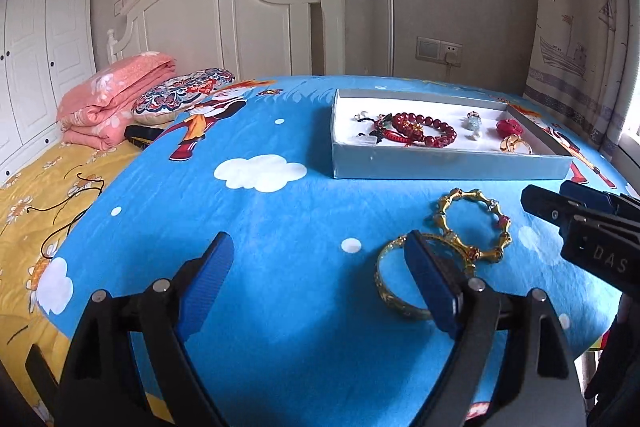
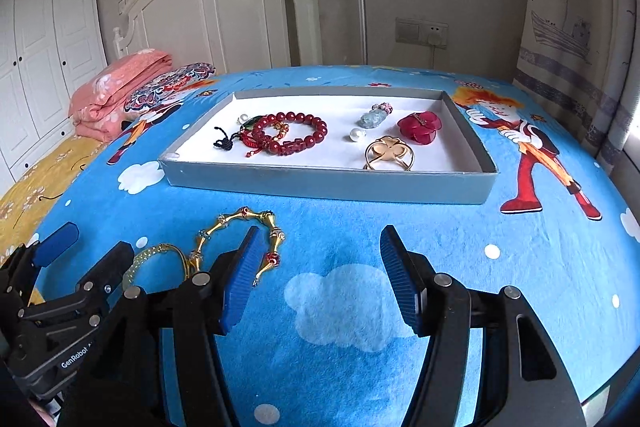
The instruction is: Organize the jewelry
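Two gold bracelets lie on the blue cartoon bedsheet in front of a grey tray (image 2: 320, 183). One is a bamboo-link bracelet (image 1: 474, 227) (image 2: 228, 221). The other is a plain gold bangle (image 1: 390, 281) (image 2: 158, 250), touching it. My left gripper (image 1: 320, 279) is open with only sheet between its fingers; its right finger covers part of the bangle. My right gripper (image 2: 320, 275) is open too, over a white cloud print, and its left finger overlaps the bamboo bracelet. The tray holds a red bead bracelet (image 2: 296, 133), a red flower piece (image 2: 420, 127), a gold ring piece (image 2: 388, 153), a pearl (image 2: 356, 135) and a pale blue pendant (image 2: 372, 117).
A folded pink quilt (image 1: 108, 103) and a patterned cushion (image 1: 180, 95) sit at the back left by the white headboard (image 1: 224, 11). A curtain (image 1: 580, 27) hangs at the right. In each wrist view the other gripper shows at the side: the right one (image 1: 560, 199), the left one (image 2: 88, 249).
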Motion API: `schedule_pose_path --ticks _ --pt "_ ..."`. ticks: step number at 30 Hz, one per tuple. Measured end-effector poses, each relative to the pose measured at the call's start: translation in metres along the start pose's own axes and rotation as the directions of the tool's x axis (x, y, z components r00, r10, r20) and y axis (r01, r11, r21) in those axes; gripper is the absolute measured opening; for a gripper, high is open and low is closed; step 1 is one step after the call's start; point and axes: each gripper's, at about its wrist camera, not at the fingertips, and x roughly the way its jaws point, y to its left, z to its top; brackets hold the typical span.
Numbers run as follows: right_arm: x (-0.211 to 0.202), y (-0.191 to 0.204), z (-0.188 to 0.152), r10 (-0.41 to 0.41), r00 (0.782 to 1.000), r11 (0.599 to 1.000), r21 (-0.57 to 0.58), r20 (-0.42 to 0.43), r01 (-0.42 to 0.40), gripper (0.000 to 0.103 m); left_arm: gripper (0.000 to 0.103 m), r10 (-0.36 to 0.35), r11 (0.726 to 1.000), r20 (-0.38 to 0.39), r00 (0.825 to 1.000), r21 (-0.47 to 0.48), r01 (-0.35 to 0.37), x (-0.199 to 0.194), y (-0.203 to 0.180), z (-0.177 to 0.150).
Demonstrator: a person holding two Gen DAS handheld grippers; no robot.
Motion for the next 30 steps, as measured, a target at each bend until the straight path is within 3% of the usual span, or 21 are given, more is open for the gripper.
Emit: schedule_pose_path --ticks 10,17,21,25,30 --pt "0.013 0.017 -0.01 -0.07 0.997 0.995 -0.074 -0.022 0.068 0.061 0.084 -0.02 1.0 -0.009 1.0 0.005 0.02 0.004 -0.005 -0.012" --pt "0.005 -0.007 -0.014 -0.164 0.986 0.985 -0.046 -0.011 0.163 0.061 0.084 -0.058 0.998 -0.03 0.998 0.018 0.059 0.012 -0.02 -0.009" --pt "-0.002 -0.016 -0.013 -0.15 0.989 0.988 -0.021 0.013 0.15 0.061 0.084 -0.083 0.996 -0.036 0.996 0.04 0.085 0.015 -0.036 -0.006" --pt "0.003 -0.007 -0.012 -0.084 0.996 0.995 -0.058 0.012 0.084 0.061 0.084 -0.102 0.991 -0.037 0.994 0.079 0.104 0.014 -0.046 -0.008" --pt "0.016 -0.002 -0.011 -0.068 0.997 0.995 -0.077 -0.024 0.066 0.046 0.085 -0.119 0.99 -0.039 0.992 0.067 0.122 0.013 -0.044 -0.012"
